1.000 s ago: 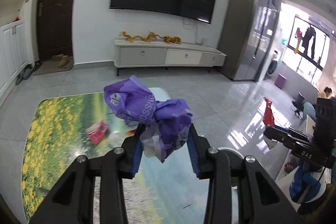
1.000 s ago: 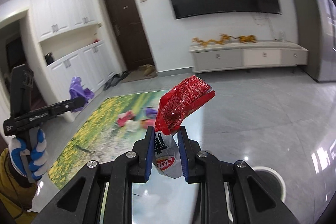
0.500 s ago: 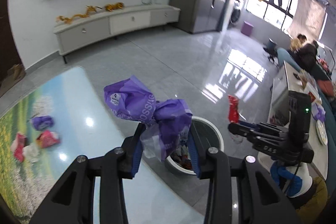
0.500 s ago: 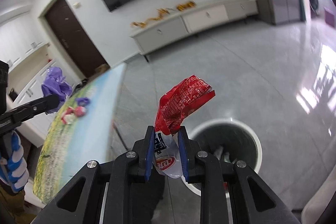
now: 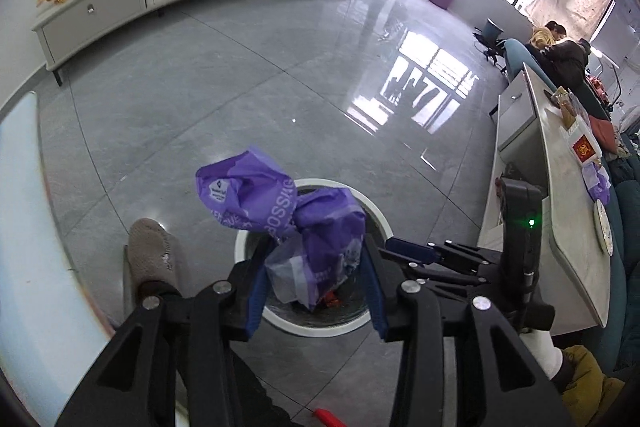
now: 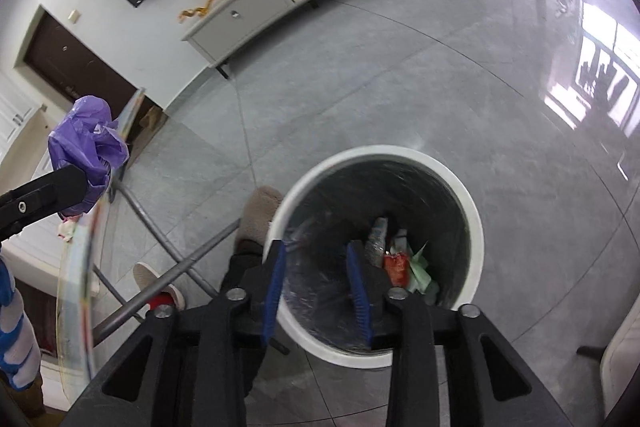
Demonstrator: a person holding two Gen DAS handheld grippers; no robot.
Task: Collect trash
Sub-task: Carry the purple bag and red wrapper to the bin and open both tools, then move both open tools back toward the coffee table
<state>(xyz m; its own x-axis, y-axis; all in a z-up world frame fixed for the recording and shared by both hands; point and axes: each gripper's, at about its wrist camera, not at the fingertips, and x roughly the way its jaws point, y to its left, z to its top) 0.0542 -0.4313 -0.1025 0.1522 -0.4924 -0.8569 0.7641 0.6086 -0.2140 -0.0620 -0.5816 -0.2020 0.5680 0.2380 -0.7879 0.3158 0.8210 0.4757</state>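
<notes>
A crumpled purple wrapper (image 5: 280,211) sits between the blue pads of my left gripper (image 5: 316,255), which hangs above the white-rimmed trash bin (image 5: 320,327). Its jaws are opening, and the wrapper still rests against the pads. From the right wrist view, the same purple wrapper (image 6: 86,143) sticks out of the left gripper (image 6: 80,183) at the far left. My right gripper (image 6: 316,251) points down into the bin (image 6: 472,211), its jaws opening with nothing between them. A red wrapper (image 6: 394,265) lies among other trash inside the bin. The right gripper (image 5: 400,250) also shows beside the bin.
A person's slippered foot (image 6: 258,211) stands right beside the bin, also seen as a foot (image 5: 150,251). The table edge (image 5: 24,227) and its metal legs (image 6: 160,227) are at the left. A long counter (image 5: 552,187) runs on the right. Glossy tiled floor surrounds the bin.
Both grippers swung away from the table and tipped down over the bin. The right gripper let go of the red wrapper, which now lies in the bin. The left still carries the purple wrapper.
</notes>
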